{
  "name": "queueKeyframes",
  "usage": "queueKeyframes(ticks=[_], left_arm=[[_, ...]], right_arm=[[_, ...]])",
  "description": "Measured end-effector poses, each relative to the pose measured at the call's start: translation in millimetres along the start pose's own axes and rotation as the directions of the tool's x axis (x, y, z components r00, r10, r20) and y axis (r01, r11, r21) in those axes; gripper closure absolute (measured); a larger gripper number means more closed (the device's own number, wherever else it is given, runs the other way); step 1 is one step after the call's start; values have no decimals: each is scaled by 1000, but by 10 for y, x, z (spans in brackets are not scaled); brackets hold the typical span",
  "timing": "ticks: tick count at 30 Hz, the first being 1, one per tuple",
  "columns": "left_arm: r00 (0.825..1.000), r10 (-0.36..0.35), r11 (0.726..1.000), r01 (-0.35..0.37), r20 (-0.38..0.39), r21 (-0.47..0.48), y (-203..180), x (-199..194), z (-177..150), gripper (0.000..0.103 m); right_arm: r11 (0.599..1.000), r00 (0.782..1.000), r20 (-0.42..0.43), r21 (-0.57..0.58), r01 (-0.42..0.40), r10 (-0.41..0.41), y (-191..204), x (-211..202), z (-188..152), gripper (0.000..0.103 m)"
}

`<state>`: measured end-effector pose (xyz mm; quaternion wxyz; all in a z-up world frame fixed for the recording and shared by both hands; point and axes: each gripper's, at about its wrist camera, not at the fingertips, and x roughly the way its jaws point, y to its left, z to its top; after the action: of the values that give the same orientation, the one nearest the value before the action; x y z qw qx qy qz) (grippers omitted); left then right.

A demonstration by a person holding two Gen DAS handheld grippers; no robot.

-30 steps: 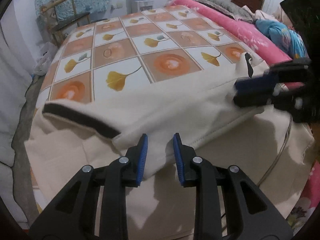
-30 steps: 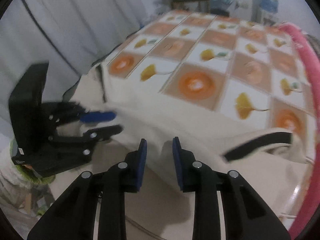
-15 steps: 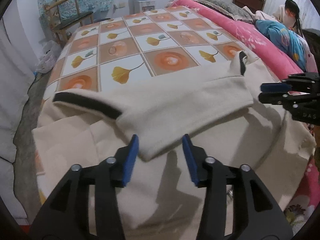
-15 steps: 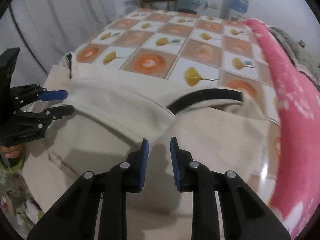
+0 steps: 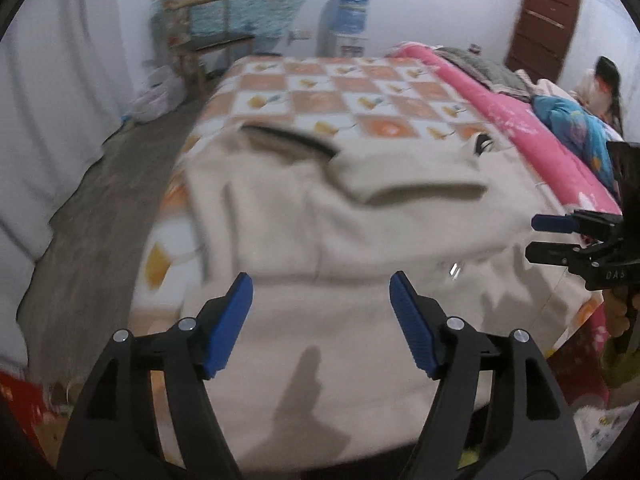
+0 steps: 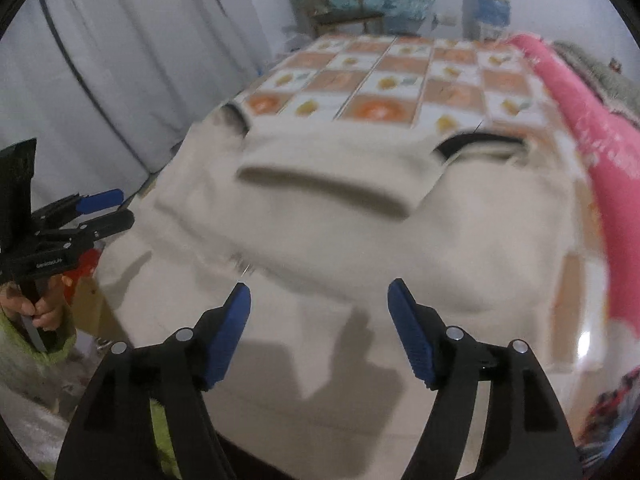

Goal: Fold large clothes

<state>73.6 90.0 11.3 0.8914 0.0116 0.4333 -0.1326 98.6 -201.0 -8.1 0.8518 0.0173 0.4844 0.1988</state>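
A large cream garment [image 5: 360,240] with black-trimmed cuffs lies spread over the near end of the bed, its sleeves folded across its body. It also shows in the right wrist view [image 6: 340,216]. My left gripper [image 5: 322,320] is open and empty, hovering over the garment's near edge. My right gripper [image 6: 320,328] is open and empty over the same edge. Each gripper shows in the other's view: the right one [image 5: 560,236] at the right side, the left one [image 6: 96,212] at the left side.
The bed carries an orange-and-white checked sheet [image 5: 340,92] and a pink blanket [image 5: 500,112] along its right side. A person [image 5: 604,80] sits at the far right. A wooden chair [image 5: 200,40] and a water dispenser [image 5: 344,20] stand behind. Grey curtains [image 6: 120,60] hang at the left.
Both grippers have let go of the folded sleeve, opened wide and pulled back from the bed toward the garment's near edge. The sleeves now lie flat across the garment.
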Motion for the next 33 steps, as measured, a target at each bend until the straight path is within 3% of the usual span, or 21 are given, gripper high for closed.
queueKeyframes(ticks=[5, 9, 14, 17, 22, 27, 33], left_arm=[[998, 66, 995, -64, 18, -83, 212, -140, -360, 35], [998, 62, 987, -59, 18, -152, 362, -171, -510, 36], [995, 92, 977, -83, 37, -198, 512, -124, -536, 40], [996, 88, 971, -85, 2, -225, 622, -8, -523, 45], [999, 34, 955, -37, -17, -293, 782, 100, -565, 49], [999, -30, 947, 40, 36, -320, 841, 53, -542, 52], [973, -178, 946, 211, 147, -245, 685, -157, -482, 52]], right_arm=[[999, 999, -47, 35, 6, -4, 28, 249, -222, 33], [1000, 1000, -26, 20, 18, -18, 75, 237, -253, 30], [1000, 1000, -22, 20, 16, -15, 76, 243, -254, 29], [1000, 1000, -19, 22, 14, -14, 73, 242, -257, 29], [1000, 1000, -18, 25, 12, -12, 67, 250, -258, 29], [1000, 1000, -18, 18, 18, -18, 72, 249, -258, 29], [1000, 1000, -13, 22, 18, -18, 80, 252, -260, 29]])
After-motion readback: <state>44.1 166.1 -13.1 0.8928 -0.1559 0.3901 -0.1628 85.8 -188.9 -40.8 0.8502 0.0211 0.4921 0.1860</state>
